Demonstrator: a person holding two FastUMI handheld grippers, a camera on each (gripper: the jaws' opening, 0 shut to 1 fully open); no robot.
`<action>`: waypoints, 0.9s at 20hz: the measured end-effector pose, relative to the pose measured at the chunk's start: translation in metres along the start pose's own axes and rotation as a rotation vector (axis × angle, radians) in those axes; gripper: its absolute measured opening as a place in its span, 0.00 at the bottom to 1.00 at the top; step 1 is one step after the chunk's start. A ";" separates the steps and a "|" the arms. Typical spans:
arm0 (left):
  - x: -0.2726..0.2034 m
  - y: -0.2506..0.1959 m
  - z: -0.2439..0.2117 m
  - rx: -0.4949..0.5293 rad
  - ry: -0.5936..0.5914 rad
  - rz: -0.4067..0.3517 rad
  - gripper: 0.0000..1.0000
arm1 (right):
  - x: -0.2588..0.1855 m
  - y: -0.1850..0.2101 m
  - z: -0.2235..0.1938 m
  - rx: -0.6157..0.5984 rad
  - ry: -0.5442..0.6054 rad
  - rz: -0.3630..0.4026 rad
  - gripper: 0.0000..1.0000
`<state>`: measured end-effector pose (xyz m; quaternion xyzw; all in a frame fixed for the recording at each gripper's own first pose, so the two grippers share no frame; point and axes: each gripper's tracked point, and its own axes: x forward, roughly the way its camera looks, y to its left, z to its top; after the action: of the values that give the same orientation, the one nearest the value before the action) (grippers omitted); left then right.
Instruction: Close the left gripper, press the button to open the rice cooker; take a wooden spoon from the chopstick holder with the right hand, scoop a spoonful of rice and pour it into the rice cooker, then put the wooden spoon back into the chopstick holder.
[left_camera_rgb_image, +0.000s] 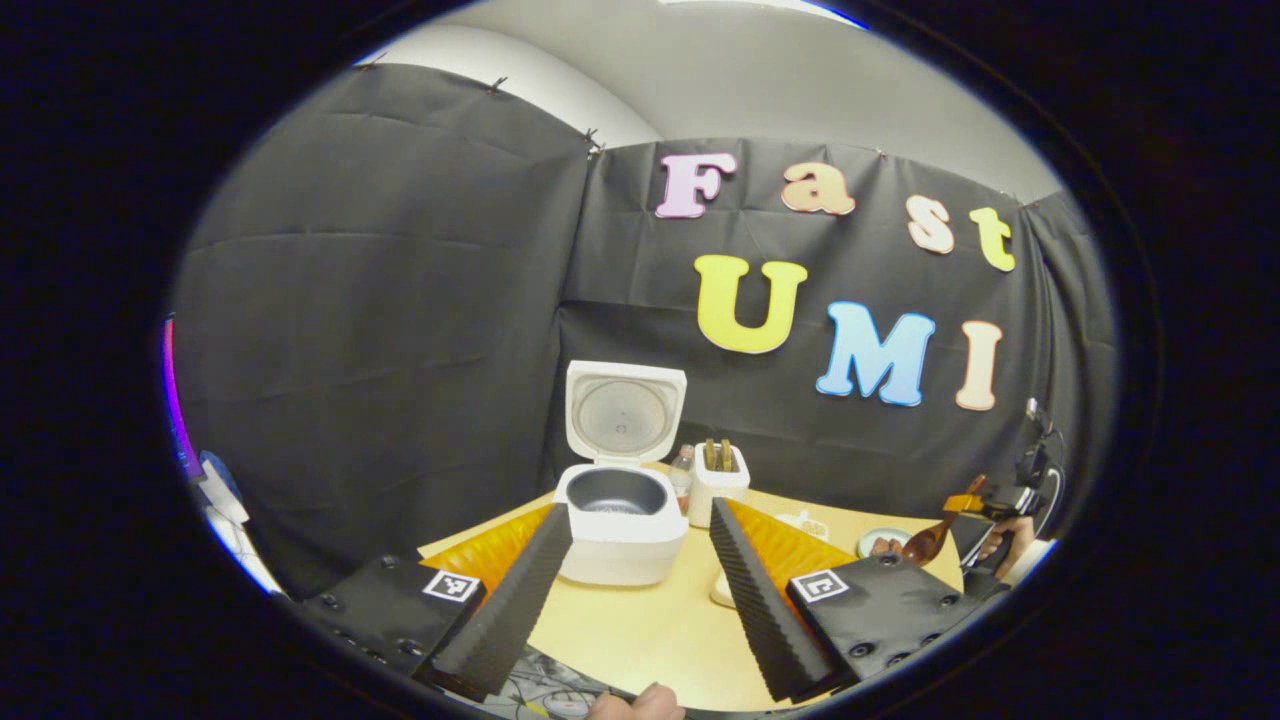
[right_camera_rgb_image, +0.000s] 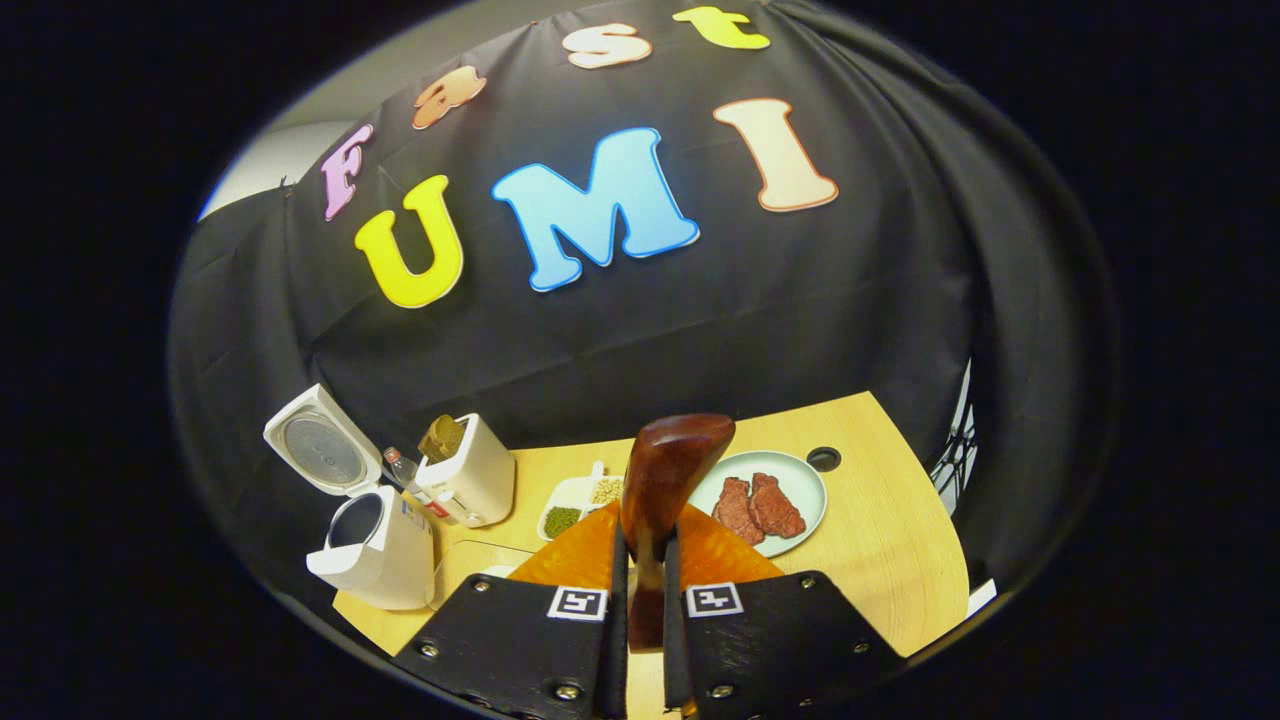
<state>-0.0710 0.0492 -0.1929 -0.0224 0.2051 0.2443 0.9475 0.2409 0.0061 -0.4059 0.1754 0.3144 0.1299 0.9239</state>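
The worktop (left_camera_rgb_image: 650, 620) is stretching out ahead of both tongs. The rice cooker (left_camera_rgb_image: 620, 520) is standing with its lid raised, just beyond the left tongs (left_camera_rgb_image: 640, 545), which are gaping wide and gripping nothing. The chopstick holder (left_camera_rgb_image: 718, 485) is sitting beside the cooker. The right tongs (right_camera_rgb_image: 640, 560) are pinching the wooden spoon (right_camera_rgb_image: 665, 480) by its handle, bowl pointing forward above a plate (right_camera_rgb_image: 800, 480) of meat.

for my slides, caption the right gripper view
Right gripper clamps the wooden spoon above the table, rice cooker lid open.
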 end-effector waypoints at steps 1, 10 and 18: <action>-0.001 -0.013 -0.005 0.001 0.016 0.009 0.94 | 0.006 -0.009 -0.011 0.001 0.011 -0.009 0.15; 0.016 -0.062 -0.008 0.172 0.092 0.017 1.00 | 0.041 -0.061 -0.079 0.141 0.134 -0.066 0.14; 0.041 -0.078 0.006 0.193 0.062 -0.025 0.97 | 0.017 -0.077 -0.100 0.239 0.219 -0.057 0.25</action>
<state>0.0011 0.0003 -0.2082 0.0587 0.2563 0.2110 0.9415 0.2012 -0.0332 -0.5207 0.2600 0.4315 0.0835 0.8598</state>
